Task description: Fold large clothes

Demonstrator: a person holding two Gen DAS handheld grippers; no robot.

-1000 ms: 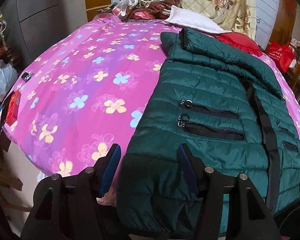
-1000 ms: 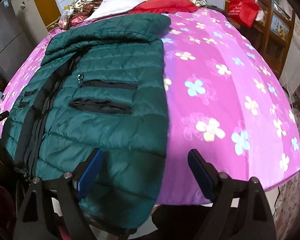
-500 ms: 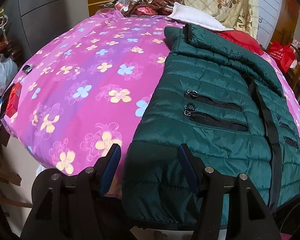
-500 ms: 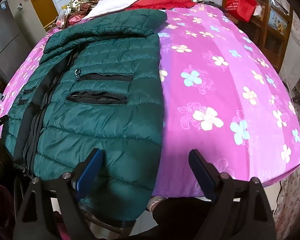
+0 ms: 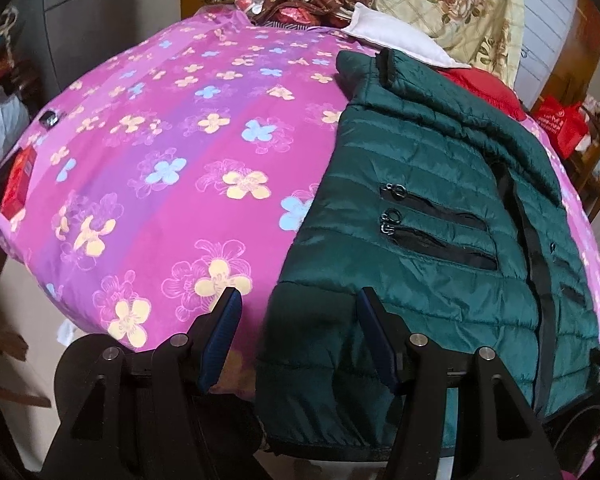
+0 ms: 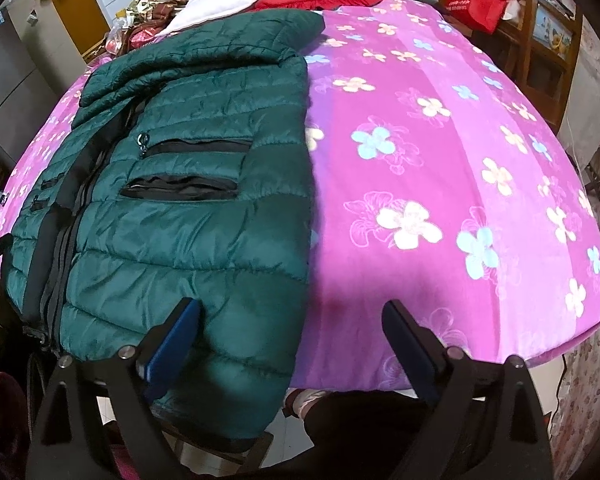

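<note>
Now both tools, left (image 5: pixel 296 336) and right (image 6: pixel 292 344), were wide open and empty, so the puffy jacket (image 5: pixel 440 248) might slide off the bed (image 5: pixel 172 168).

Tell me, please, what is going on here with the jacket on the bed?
A person holds a gripper in each hand over a dark green puffer jacket, which lies front up on the pink flowered bedspread with its hem hanging over the near edge. The left gripper and the right gripper are both open, each at a bottom corner of the hem. Neither grips the fabric, so no fold has begun.
</note>
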